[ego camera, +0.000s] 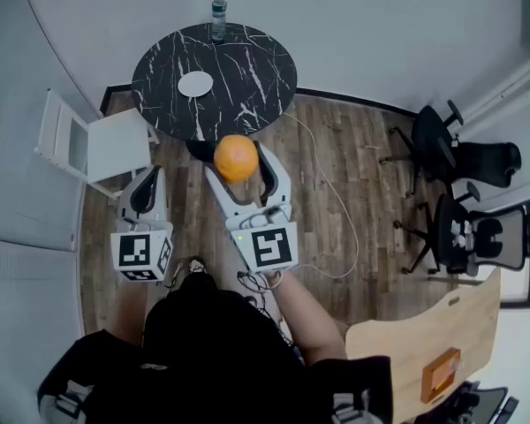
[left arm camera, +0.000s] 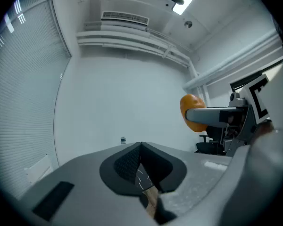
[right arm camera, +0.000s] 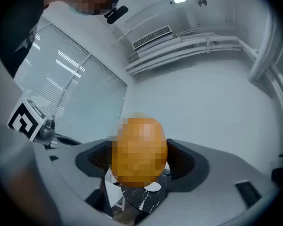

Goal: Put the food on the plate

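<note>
Orange (ego camera: 235,155) clamped between right gripper (ego camera: 239,162) fingers; left gripper (ego camera: 147,186) fingers closed, empty. Plate (ego camera: 195,84) well ahead of fingers. Risk: round fruit slipping out mid-carry, rolling off worktop (ego camera: 256,69).

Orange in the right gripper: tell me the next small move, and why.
Probably carry the orange forward and slightly left, over the white plate on the marble table. The right gripper holds it short of the table's near edge, so the plate is not yet beneath it.
</note>
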